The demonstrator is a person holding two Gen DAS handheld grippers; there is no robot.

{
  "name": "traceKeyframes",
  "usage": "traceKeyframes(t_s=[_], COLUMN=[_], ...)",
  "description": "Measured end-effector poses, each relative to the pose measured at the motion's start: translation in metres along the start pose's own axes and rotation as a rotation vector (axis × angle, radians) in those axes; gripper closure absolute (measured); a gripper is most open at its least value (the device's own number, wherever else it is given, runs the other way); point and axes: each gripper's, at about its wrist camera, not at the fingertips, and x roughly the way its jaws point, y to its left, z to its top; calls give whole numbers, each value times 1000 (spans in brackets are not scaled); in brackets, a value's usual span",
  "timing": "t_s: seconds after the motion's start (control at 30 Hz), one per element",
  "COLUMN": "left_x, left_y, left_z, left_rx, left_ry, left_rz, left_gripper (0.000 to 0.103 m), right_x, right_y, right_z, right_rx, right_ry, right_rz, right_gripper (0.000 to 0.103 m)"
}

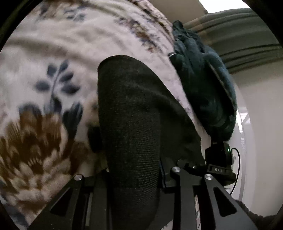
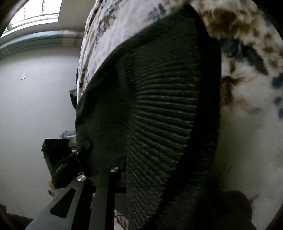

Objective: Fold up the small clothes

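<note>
A black knit garment (image 1: 130,106) hangs across my left gripper (image 1: 134,159) and hides its fingertips. The jaws stand close together with the cloth running down between them. The same dark knit spreads right toward the body of the other gripper (image 1: 219,157). In the right wrist view the garment (image 2: 159,88) shows a ribbed band and covers my right gripper (image 2: 141,155), whose jaws are pinched on the cloth. Only the left linkage of that gripper shows. The garment is lifted off a floral fleece blanket (image 1: 53,79).
The blanket (image 2: 247,106), white with brown and blue flowers, fills the background. A dark teal fuzzy bundle (image 1: 203,88) sits at the blanket's right edge. Beyond it are a pale wall (image 2: 35,88), curtains (image 1: 238,35) and a window (image 2: 35,12).
</note>
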Motion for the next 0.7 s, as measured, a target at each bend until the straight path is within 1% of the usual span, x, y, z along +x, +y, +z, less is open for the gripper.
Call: traceKeyframes(t_s=[0.1, 0.2, 0.3, 0.4, 0.53, 0.7], left_x=[-15, -28, -38, -41, -37, -14], left_y=[-11, -21, -26, -28, -21, 3], left_z=[21, 47, 81, 117, 166, 225], left_rx=[33, 95, 137, 172, 205, 207], left_ry=[17, 30, 37, 41, 44, 51], left_rz=[-19, -15, -14, -12, -12, -9], left_gripper=[80, 79, 79, 79, 79, 79], right_x=[-16, -25, -30, -26, -15, 2], right_y=[19, 45, 70, 94, 112, 116], right_z=[-17, -23, -18, -4, 21, 60], right_rx=[27, 28, 37, 47, 62, 63], right_ry=[-52, -99, -140, -180, -216, -234], right_rz=[36, 48, 56, 52, 44, 25], right_gripper=[86, 86, 86, 86, 86, 86])
